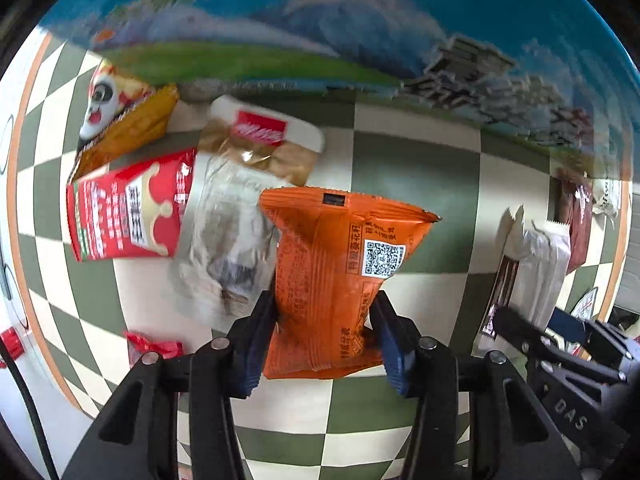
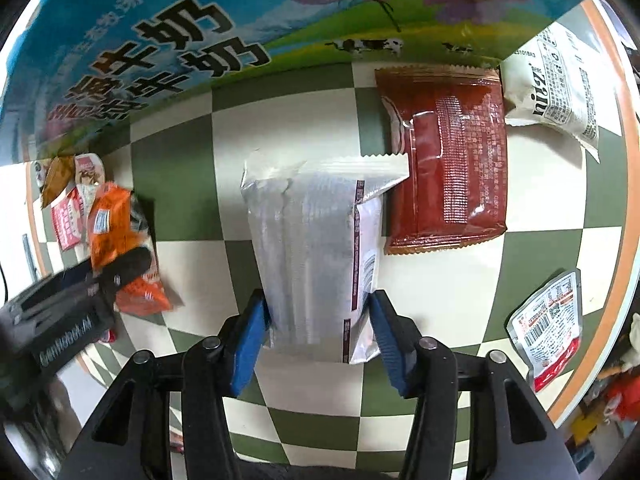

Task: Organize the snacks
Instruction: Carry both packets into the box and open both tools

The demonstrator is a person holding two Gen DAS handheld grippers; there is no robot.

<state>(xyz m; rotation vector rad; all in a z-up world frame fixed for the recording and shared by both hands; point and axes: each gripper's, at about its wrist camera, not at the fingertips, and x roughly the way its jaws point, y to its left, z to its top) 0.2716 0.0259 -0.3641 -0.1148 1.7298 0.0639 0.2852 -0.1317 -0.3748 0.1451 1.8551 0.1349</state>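
Your left hand-held gripper (image 1: 326, 320) clamps the orange packet (image 1: 344, 276) by its lower half, above the checkered worktop (image 1: 420, 184) beside the pile of snacks (image 1: 192, 200). Your right hand-held gripper (image 2: 320, 320) pinches the white packet (image 2: 316, 248), next to the dark red packet (image 2: 444, 156). Both wrappers look slick and puffy, so a light squeeze may let them slide out, or a careless drop may scatter the pile.

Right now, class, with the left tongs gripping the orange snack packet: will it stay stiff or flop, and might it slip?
The orange snack packet looks puffed and crinkled, so it probably flexes rather than staying rigid. Its film looks glossy, so it may slide between the left tongs, which pinch only its lower half. It is probably light for its size.
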